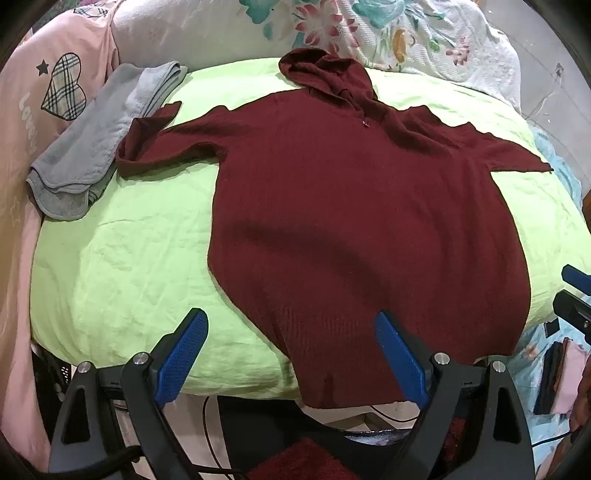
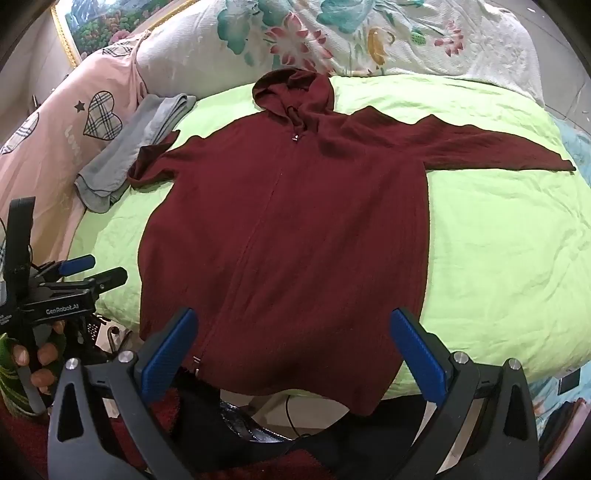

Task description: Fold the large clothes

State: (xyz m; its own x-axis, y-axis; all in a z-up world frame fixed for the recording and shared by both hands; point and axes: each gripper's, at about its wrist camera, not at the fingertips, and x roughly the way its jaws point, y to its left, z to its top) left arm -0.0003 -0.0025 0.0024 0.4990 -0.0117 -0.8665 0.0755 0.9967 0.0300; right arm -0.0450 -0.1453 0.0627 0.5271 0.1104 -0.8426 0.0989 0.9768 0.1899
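Observation:
A dark red zip hoodie (image 1: 351,206) lies spread flat, front up, on a light green sheet (image 1: 122,266); it also shows in the right wrist view (image 2: 288,229). Its hood (image 2: 291,92) points to the far side and both sleeves reach outward. The hem hangs over the near edge. My left gripper (image 1: 291,350) is open and empty, hovering over the near left hem. My right gripper (image 2: 295,350) is open and empty over the near hem. The left gripper also shows at the left of the right wrist view (image 2: 96,269).
A folded grey garment (image 1: 99,144) lies at the far left, touching the left sleeve cuff. A pink quilt with plaid hearts (image 1: 44,92) and a floral blanket (image 1: 369,29) border the green sheet. Cables and a dark red rug (image 2: 258,458) lie below the near edge.

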